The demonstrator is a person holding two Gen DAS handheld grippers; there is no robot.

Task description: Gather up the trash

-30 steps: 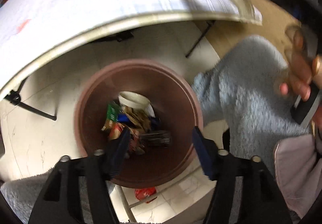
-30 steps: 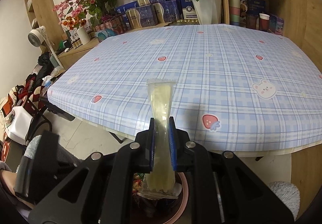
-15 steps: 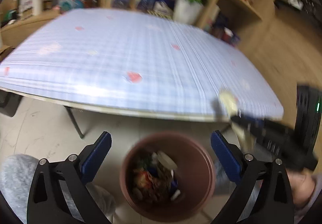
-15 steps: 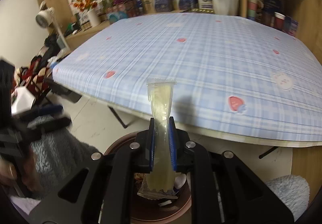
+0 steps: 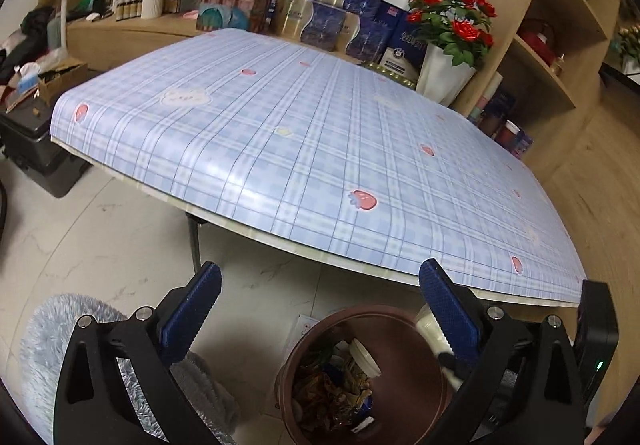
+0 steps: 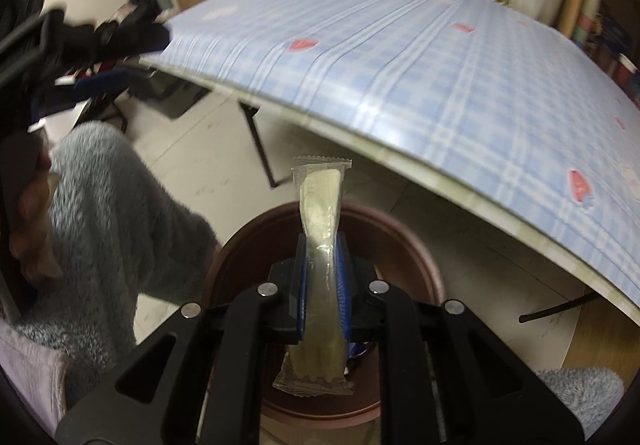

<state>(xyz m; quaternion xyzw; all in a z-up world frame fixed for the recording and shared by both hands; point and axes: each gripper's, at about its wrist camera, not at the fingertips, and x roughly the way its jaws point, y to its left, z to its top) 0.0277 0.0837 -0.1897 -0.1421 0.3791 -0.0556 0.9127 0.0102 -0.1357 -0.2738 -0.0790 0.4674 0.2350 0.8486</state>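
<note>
Here the right gripper is clamped tight on a wrapped plastic fork, its blue ribbed pads pressing the packet about halfway along. The fork is pale, creamy and slightly see-through, sealed in a thin clear sleeve with crimped, saw-toothed ends. Its long axis runs along the fingers: the handle end sticks out past the fingertips toward 12 o'clock in the right wrist view, while the tines hang back toward 6 o'clock, below the black jaw frame. The packet sits directly over the mouth of the bin, a round reddish-brown plastic tub with a smooth rolled rim and glossy inner wall.

The left gripper stands wide open with nothing between its textured blue pads. In its view the bin lies at about 5 o'clock on the pale marble-look floor tiles, holding crumpled wrappers and a white round lid-like piece; the fork's end shows dimly at the bin's far rim, partly hidden behind the right-hand finger.

Above the bin, from 9 to 3 o'clock, spreads the table, covered in a shiny blue-and-white checked cloth dotted with pink strawberries. A fluffy grey sleeve fills the 9 o'clock side of the right wrist view, soft and deep-piled.
</note>
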